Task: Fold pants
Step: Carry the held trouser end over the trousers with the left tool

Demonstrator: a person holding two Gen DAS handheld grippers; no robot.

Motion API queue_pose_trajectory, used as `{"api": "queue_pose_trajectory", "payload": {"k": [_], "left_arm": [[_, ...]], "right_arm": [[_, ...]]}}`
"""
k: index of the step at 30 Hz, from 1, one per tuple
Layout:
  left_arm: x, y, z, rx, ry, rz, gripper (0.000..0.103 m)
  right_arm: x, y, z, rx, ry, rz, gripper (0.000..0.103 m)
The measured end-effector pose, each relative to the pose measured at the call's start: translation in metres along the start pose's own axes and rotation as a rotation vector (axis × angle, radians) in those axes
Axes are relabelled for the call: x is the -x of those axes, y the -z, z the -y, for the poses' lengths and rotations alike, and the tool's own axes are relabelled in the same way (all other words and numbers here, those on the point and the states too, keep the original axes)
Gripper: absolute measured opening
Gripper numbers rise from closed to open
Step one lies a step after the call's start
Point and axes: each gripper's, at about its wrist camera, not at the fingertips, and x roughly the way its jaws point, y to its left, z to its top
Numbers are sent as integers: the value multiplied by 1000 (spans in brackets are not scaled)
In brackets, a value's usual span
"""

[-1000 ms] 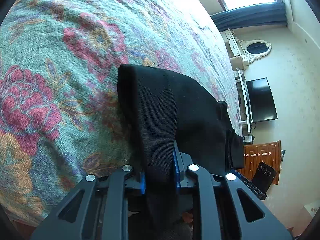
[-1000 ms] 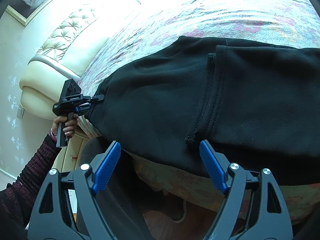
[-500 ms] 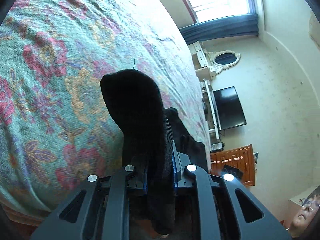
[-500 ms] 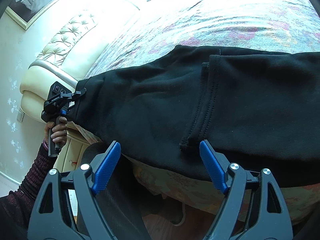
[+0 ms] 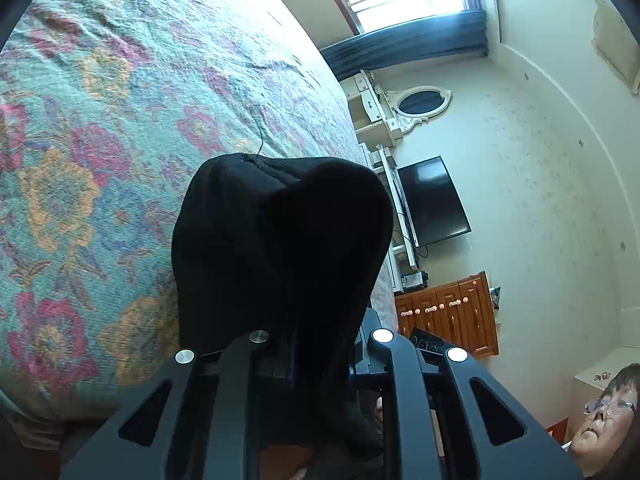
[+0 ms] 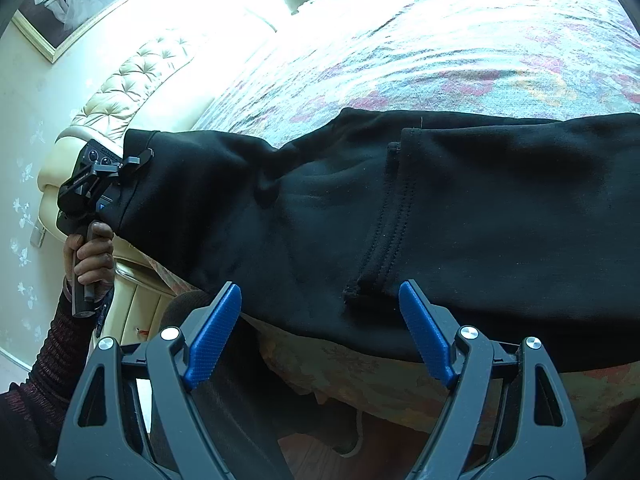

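Step in hand: judged to be lifting 1 end of the black pants (image 6: 400,216) to carry it over for a fold.
Pants: 1 pair, lying across the near edge of the bed (image 6: 460,52), on its floral bedspread; which end is raised cannot be told.
Left hand-held gripper (image 5: 320,360): 1, clamped tight on a bunch of the black cloth, which drapes over its fingers.
Right hand-held gripper (image 6: 320,332): 1, jaws spread wide with nothing between them, hovering just beside the near edge of the pants by a stitched seam.
Blue pads (image 6: 212,336): 2 on the right tool.
Next move: likely the right tool closes on the near edge, then both carry the cloth across evenly, without dragging the layer beneath.
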Motion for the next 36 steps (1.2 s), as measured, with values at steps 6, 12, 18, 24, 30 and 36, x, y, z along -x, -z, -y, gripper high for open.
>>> {"api": "queue_pose_trajectory", "payload": {"k": [6, 12, 18, 24, 30, 36], "left_arm": [[-34, -1, 26, -29, 14, -33, 17], [-70, 5, 46, -52, 23, -72, 17], [-111, 14, 55, -78, -9, -131, 17], [-148, 24, 70, -107, -47, -187, 17], [-182, 23, 76, -94, -35, -217, 17], [-217, 20, 81, -116, -63, -255, 17]], "right_arm": [[12, 1, 6, 6, 17, 27, 81], [26, 5, 16, -2, 32, 58, 81], [37, 8, 29, -35, 30, 79, 81], [45, 8, 37, -57, 30, 98, 81], [53, 7, 43, -71, 33, 112, 81], [60, 7, 55, -100, 45, 122, 81]]}}
